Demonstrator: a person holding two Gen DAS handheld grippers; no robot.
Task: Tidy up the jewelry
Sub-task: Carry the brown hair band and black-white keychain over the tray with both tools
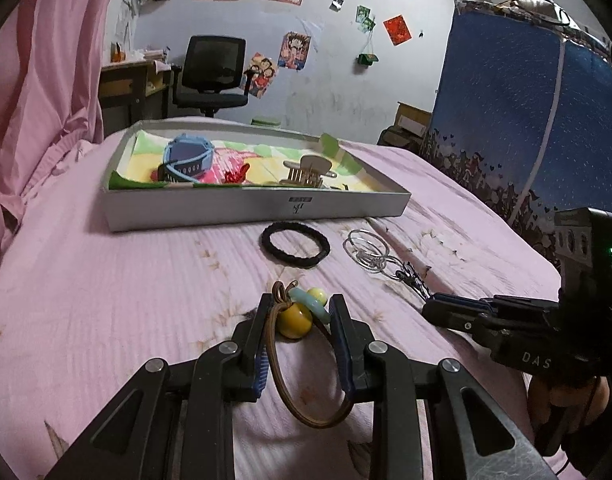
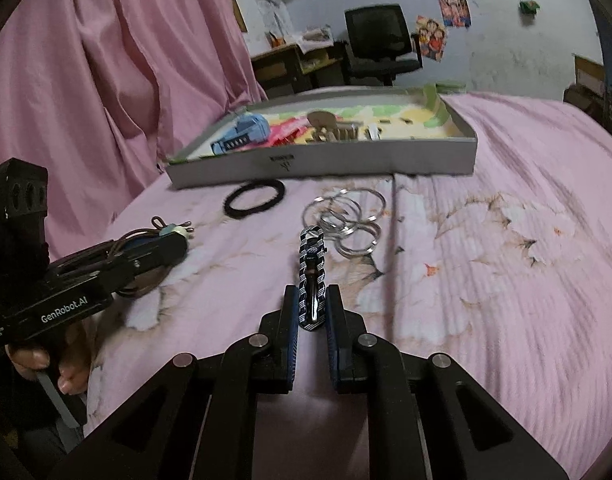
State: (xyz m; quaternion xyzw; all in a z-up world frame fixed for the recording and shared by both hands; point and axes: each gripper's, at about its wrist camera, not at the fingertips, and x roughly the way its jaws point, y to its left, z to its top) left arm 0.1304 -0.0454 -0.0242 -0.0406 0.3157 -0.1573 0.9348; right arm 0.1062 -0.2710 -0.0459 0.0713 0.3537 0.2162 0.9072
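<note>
A flat grey box (image 1: 250, 210) sits on the pink bed (image 1: 106, 288). Inside it are a blue watch (image 1: 188, 160), a small red thing (image 1: 236, 175) and a tan hair clip (image 1: 306, 170), all lying on a bright paper lining.

In front of the box, on the bed, lie a black hair tie (image 1: 296, 245) and a bunch of silver rings (image 2: 346, 220).

The left tongs (image 1: 300, 318) are pinching a brown cord bracelet (image 1: 294, 320) with yellow and pale blue beads. The right tongs (image 2: 312, 306) are pinching a dark braided strap (image 2: 313, 276). The strap lies on the bed and reaches up to the silver rings.
</note>
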